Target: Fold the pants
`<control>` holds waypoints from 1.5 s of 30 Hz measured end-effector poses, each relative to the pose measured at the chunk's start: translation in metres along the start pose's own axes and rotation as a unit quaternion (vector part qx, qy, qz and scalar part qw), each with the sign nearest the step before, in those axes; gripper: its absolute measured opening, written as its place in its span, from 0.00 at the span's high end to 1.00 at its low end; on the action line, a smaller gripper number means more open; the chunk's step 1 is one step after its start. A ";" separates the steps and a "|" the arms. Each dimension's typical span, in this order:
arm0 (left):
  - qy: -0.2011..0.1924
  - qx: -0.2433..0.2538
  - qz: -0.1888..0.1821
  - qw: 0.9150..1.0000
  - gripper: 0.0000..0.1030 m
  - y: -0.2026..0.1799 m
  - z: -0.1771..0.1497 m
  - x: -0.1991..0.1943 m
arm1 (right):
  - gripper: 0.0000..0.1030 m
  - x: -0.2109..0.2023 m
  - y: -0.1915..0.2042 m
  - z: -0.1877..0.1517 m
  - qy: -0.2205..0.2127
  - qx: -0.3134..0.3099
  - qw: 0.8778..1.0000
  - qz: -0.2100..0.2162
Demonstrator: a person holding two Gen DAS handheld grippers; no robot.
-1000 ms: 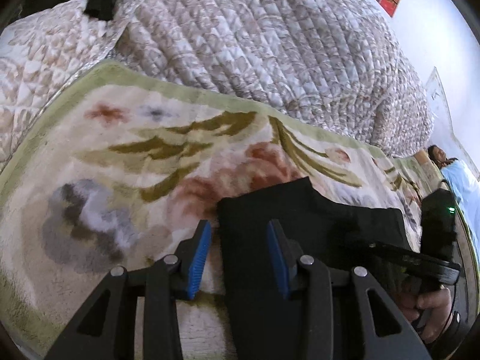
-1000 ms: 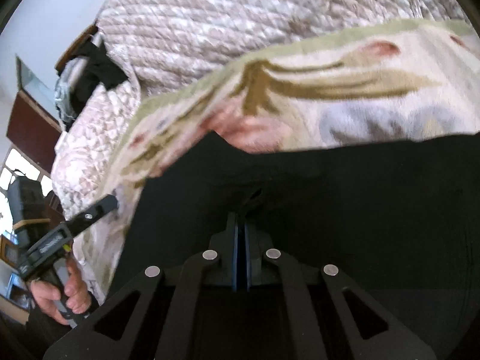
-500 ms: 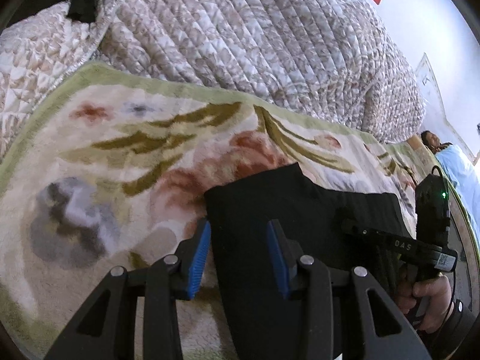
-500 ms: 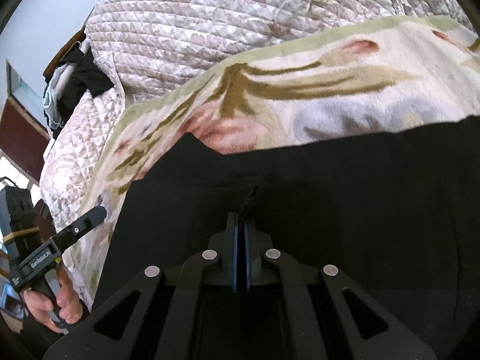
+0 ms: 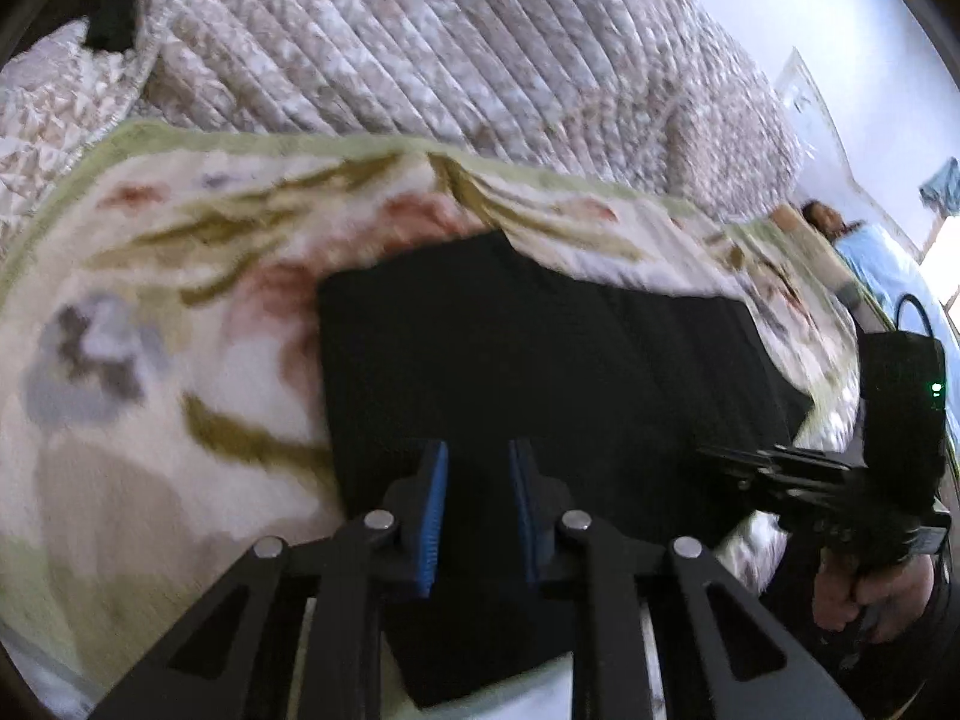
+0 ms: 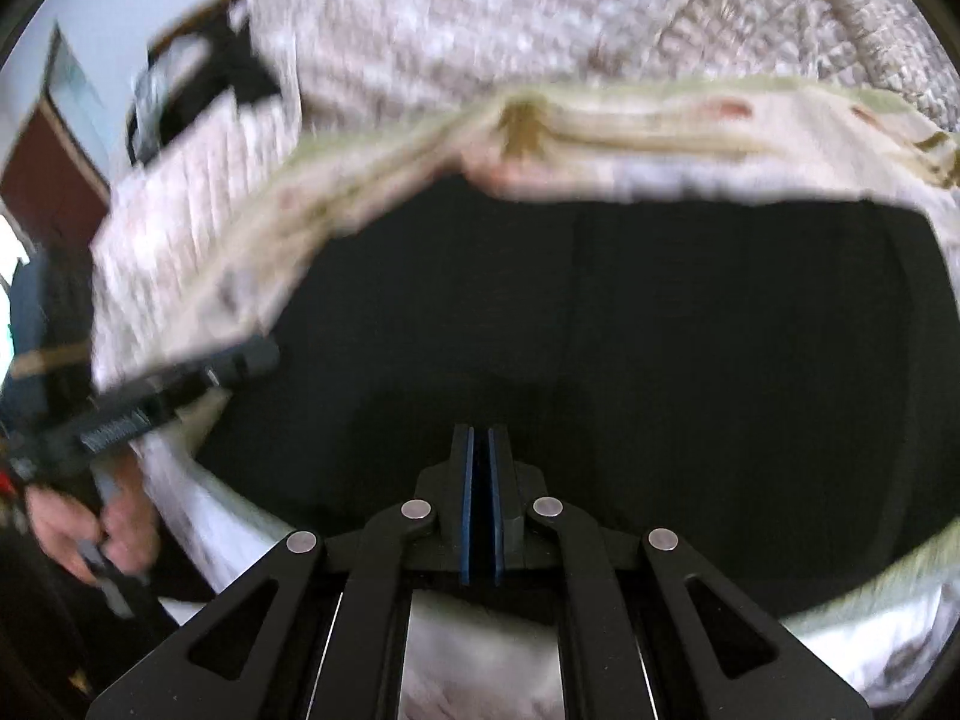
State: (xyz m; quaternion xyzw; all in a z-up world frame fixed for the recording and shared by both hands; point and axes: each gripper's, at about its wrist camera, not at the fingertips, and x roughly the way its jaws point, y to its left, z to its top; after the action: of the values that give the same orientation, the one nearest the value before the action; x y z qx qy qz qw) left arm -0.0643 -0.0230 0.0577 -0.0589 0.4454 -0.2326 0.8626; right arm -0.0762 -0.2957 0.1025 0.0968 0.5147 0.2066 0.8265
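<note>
The black pants [image 5: 540, 348] lie flat and folded on a floral blanket [image 5: 150, 300]. My left gripper [image 5: 477, 462] hangs over their near left part; its jaws are closing, with the blue pads still apart and only flat cloth beneath them. In the right wrist view the pants [image 6: 600, 330] fill the middle. My right gripper [image 6: 480, 438] is shut over their near edge, and no fold of cloth shows between its pads. Each gripper appears in the other's view: the right gripper [image 5: 708, 456] at the pants' right side, the left gripper [image 6: 258, 357] at their left.
A quilted bedspread [image 5: 420, 60] is heaped behind the blanket. A person in light blue [image 5: 864, 246] lies at the far right. White sheet [image 6: 480, 660] shows below the pants' near edge. Dark clothes [image 6: 240, 72] and furniture stand at the back left.
The left gripper slid right from the pants' left edge to over the cloth, and its jaws narrowed. The right gripper drew back toward the near edge; the pucker at its tips is gone.
</note>
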 end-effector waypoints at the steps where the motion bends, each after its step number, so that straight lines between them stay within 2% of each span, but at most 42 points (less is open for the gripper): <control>1: 0.007 0.001 0.003 1.000 0.78 -0.002 -0.005 0.003 | 0.97 -0.003 0.001 -0.001 -0.007 -0.004 1.000 -0.001; 5: 0.006 0.006 0.013 1.000 0.78 -0.007 -0.003 0.001 | 0.91 -0.012 0.001 0.012 -0.023 -0.009 1.000 -0.020; 8: 0.006 0.005 0.044 0.999 0.78 -0.003 0.015 0.005 | 0.80 -0.009 0.004 0.032 -0.030 -0.026 0.999 -0.028; 10: 0.007 0.005 0.047 0.999 0.78 0.002 0.033 0.011 | 0.74 -0.003 0.006 0.050 -0.039 -0.036 0.998 -0.032; 16: -0.002 -0.023 0.058 0.998 0.78 0.022 0.076 0.037 | 0.74 0.030 0.009 0.091 -0.037 -0.028 0.999 -0.024; 19: 0.018 -0.042 0.055 0.997 0.78 0.028 0.079 0.061 | 0.74 0.052 0.006 0.096 -0.017 -0.031 0.998 -0.051; 20: 0.018 -0.039 0.055 0.998 0.77 0.029 0.078 0.066 | 0.74 0.062 -0.001 0.095 -0.001 -0.023 0.998 -0.061; 21: 0.012 -0.037 0.055 0.998 0.77 0.028 0.078 0.066 | 0.76 0.063 -0.005 0.095 -0.001 -0.014 0.998 -0.058; 25: 0.006 -0.045 0.055 0.997 0.77 0.027 0.079 0.059 | 0.76 0.051 -0.007 0.093 -0.016 -0.008 0.998 -0.060; 28: 0.000 -0.033 0.064 0.997 0.77 0.020 0.075 0.051 | 0.74 0.038 -0.005 0.084 -0.025 -0.003 0.999 -0.042; 32: -0.006 -0.025 0.064 0.998 0.77 0.011 0.068 0.040 | 0.74 0.022 0.010 0.068 -0.038 -0.029 0.998 -0.048; 42: -0.012 -0.004 0.061 0.998 0.77 -0.009 0.029 0.010 | 0.74 -0.008 0.027 0.023 -0.052 -0.052 0.996 -0.052; 45: -0.015 -0.007 0.046 0.999 0.77 -0.011 0.010 -0.002 | 0.74 -0.012 0.034 0.009 -0.051 -0.064 0.995 -0.057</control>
State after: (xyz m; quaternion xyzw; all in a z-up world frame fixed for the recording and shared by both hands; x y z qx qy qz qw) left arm -0.0612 -0.0325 0.0686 -0.0475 0.4360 -0.1887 0.8787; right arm -0.0810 -0.2703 0.1288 0.0242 0.4625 0.1868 0.8664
